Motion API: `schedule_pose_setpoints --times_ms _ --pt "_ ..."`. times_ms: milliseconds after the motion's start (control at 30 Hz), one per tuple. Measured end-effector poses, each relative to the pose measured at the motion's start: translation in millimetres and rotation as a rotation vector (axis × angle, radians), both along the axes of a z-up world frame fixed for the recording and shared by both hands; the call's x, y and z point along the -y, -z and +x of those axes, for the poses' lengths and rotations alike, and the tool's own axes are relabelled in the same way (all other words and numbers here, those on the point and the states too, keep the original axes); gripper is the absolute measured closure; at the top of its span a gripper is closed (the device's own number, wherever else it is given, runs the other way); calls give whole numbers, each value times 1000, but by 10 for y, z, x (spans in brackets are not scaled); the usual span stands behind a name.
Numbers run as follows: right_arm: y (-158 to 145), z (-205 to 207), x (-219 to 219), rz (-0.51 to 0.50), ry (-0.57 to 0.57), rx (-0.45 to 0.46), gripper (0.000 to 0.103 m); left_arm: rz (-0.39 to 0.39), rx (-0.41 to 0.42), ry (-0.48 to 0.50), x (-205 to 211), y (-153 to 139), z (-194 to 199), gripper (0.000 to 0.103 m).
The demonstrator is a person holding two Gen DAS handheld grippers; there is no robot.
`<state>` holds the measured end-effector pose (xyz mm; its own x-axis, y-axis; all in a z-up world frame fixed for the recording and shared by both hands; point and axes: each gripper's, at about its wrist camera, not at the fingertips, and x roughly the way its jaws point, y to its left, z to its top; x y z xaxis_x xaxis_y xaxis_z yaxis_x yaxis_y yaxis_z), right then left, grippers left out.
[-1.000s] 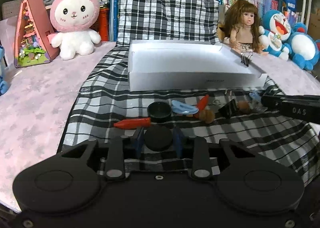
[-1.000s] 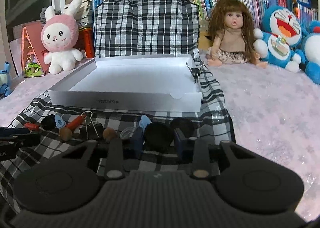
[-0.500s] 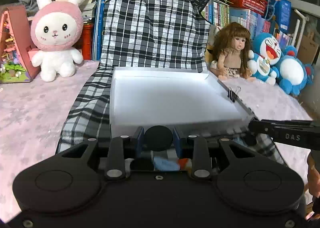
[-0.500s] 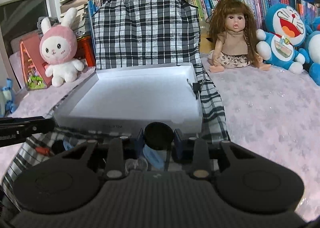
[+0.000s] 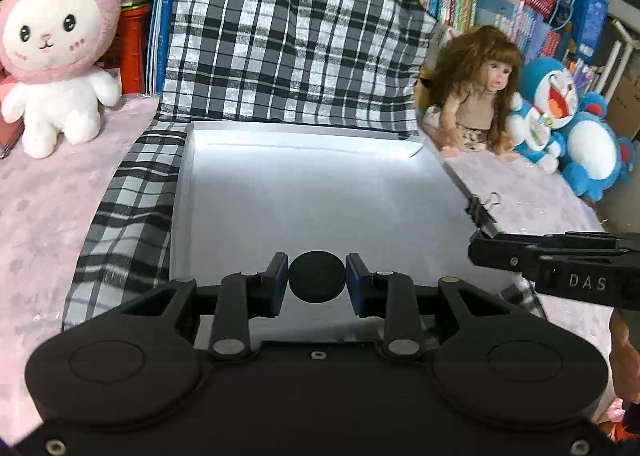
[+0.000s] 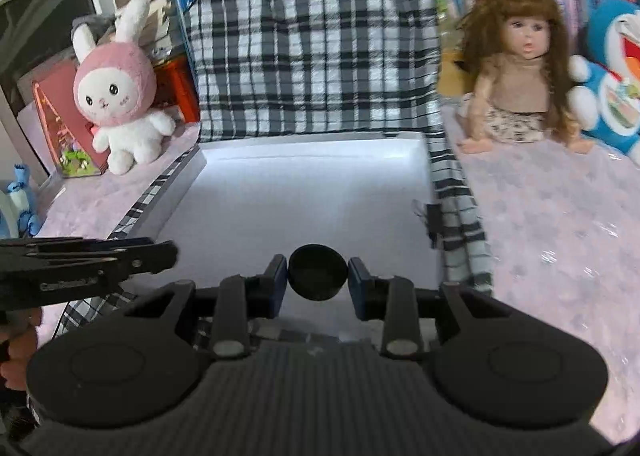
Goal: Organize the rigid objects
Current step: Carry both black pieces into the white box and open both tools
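A black cap [image 5: 317, 276] is gripped in the left gripper [image 5: 317, 281], and a black cup [image 6: 317, 271] in the right gripper [image 6: 317, 276]. Both are held over the white box [image 5: 304, 192]. Next, they should be lowered and let go inside.

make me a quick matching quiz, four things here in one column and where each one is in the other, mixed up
Things:
1. black cap
2. binder clip
3. pink bunny plush
4. doll

Places:
A. clipped on the white box's right wall
B. sitting beside the blue plush
C. between the left gripper's jaws
D. left of the plaid cloth

Pairs: 1-C, 2-A, 3-D, 4-B
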<state>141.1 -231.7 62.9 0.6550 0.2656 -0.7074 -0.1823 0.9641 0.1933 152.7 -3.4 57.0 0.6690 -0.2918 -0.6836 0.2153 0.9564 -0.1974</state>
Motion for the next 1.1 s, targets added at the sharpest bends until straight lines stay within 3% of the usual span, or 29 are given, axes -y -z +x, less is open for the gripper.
schedule_pose_setpoints --times_ms 367,1100 --pt "313 349 -233 -93 -11 -91 64 51 -40 -2 127 237 367 73" --pt "412 426 -307 -160 -21 -100 61 97 -48 2 222 382 375 73"
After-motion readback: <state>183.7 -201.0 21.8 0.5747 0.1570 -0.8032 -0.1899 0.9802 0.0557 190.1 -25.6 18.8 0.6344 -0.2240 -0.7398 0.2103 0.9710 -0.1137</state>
